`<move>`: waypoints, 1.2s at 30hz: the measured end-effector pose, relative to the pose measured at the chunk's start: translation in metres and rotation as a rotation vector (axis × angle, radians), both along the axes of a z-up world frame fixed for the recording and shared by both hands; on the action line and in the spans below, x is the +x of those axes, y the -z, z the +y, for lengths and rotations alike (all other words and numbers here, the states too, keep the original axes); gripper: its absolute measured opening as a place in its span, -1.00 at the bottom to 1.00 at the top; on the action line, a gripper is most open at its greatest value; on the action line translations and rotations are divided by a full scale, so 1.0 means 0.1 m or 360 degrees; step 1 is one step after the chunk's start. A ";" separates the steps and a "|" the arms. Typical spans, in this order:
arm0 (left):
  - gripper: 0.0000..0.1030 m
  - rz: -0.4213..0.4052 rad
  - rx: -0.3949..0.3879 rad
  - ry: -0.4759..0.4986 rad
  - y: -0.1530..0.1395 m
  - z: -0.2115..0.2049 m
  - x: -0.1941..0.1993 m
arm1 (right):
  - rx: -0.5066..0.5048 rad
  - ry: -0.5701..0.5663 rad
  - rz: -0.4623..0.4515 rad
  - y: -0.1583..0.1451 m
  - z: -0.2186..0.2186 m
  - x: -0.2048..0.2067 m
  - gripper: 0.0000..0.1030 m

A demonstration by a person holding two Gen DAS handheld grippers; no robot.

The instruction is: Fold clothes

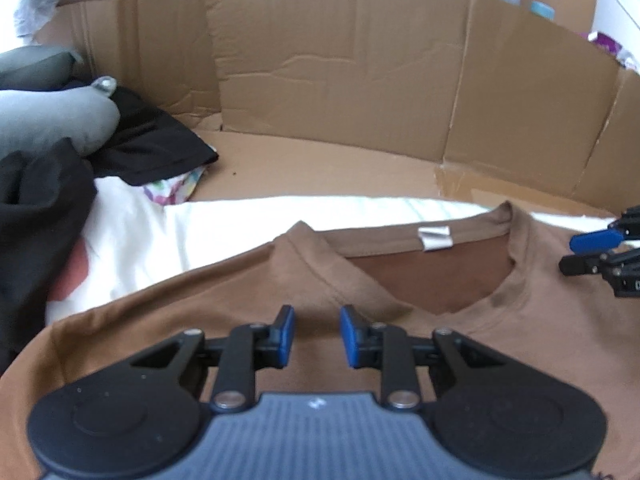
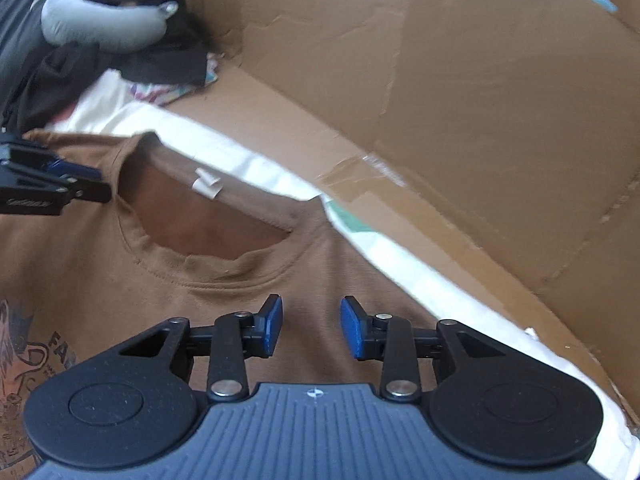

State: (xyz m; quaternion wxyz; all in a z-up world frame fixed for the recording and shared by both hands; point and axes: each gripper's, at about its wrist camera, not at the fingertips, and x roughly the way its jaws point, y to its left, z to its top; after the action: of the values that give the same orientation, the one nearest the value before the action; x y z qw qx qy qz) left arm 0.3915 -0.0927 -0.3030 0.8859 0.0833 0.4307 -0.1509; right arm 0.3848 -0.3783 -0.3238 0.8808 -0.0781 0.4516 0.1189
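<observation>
Brown T-shirt [image 1: 200, 300] flat, collar up, printed front.

You have one brown T-shirt [image 1: 208, 312] at centre, one grey neck pillow [image 1: 52, 112] and two black garments [image 1: 160, 148] at left, one white sheet [image 1: 224, 232], and two claws: left claw [image 1: 317, 334], right claw [image 2: 311, 328]

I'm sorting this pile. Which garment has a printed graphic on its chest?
The brown T-shirt under both grippers: a graphic with lettering sits below its collar. The black garment under the grey pillow shows no print.

white sheet [image 1: 224, 224] carries brown t-shirt [image 1: 200, 312]; cardboard [image 1: 320, 168] lies beyond.
</observation>
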 end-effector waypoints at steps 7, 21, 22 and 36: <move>-0.37 -0.0025 0.0020 -0.0020 0.15 -0.02 0.18 | -0.0053 0.0045 -0.0036 0.11 0.11 0.19 0.25; -0.25 -0.0114 -0.0035 0.0016 -0.20 0.10 0.24 | 0.0067 0.0021 -0.0166 -0.39 0.42 0.18 0.33; -0.25 -0.0120 -0.0029 0.0022 -0.27 0.14 0.18 | 0.0076 0.0009 -0.0168 -0.44 0.47 0.16 0.33; -0.24 -0.0081 0.0168 -0.0235 -1.30 1.64 -0.63 | 0.0332 0.0023 -0.0168 -0.97 1.21 -0.39 0.33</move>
State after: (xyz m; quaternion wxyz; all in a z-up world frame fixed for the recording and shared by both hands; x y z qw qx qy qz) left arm 0.3285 0.0711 -0.1726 0.8996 0.1016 0.4205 -0.0601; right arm 0.3457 -0.2577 -0.2264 0.9076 0.0111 0.3902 0.1545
